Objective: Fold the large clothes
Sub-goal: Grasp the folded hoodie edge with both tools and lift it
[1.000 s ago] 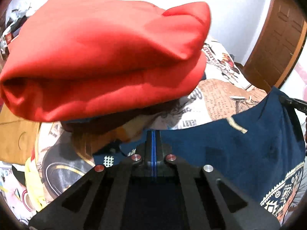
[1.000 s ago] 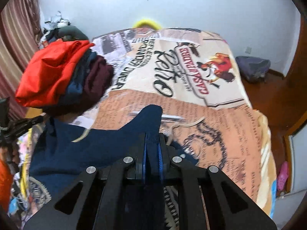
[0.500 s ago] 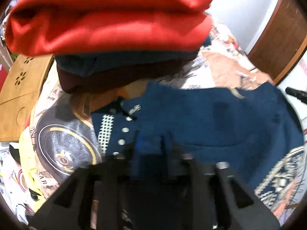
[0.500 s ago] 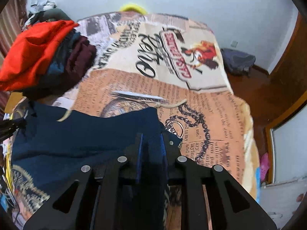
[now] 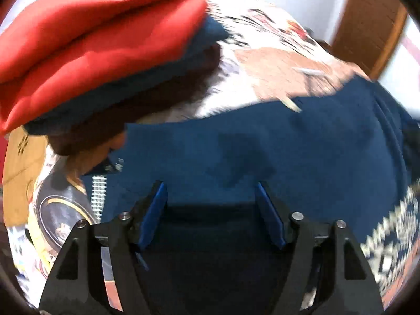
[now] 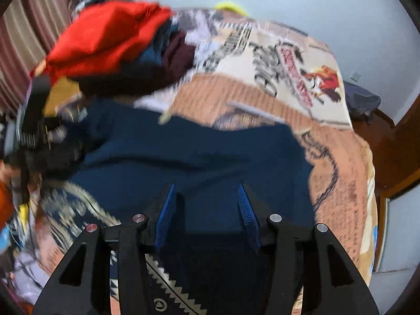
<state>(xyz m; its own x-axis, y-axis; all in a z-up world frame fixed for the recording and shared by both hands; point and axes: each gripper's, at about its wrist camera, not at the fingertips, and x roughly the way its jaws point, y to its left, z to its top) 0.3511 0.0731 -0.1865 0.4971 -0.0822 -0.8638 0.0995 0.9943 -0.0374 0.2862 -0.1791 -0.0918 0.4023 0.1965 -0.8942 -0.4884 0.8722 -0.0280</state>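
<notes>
Both my grippers hang over the navy garment [image 5: 262,152], and neither holds anything: the left gripper [image 5: 211,191] has its blue-padded fingers [image 5: 155,215] spread wide, with only flat cloth in the gap, and the right gripper [image 6: 207,197] is parted the same way, its fingers [image 6: 165,215] over the same navy cloth. The garment lies spread on the bed [image 6: 341,183], right under me and running out toward 12 o'clock; its far edge sits roughly level across the bed, and a pale patterned band [image 6: 73,210] shows at about 8 o'clock in the right view and at 4 o'clock in the left. I judge it soft, limp and fairly light, a knit that will sag and drag rather than keep a line, and that may bunch if I pinch only one layer. The bedcover under it looks smooth, so the garment could slide as I pull. My best hold would be at the near edge or its two corners, one gripper on each, pinching deep enough to take the whole thickness. Motion blur hides the seams, so I cannot tell which edge is hem or shoulder. Beyond it, at 10 to 11 o'clock, a stack [image 5: 99,39] of folded clothes sits on the bed, red on top.
</notes>
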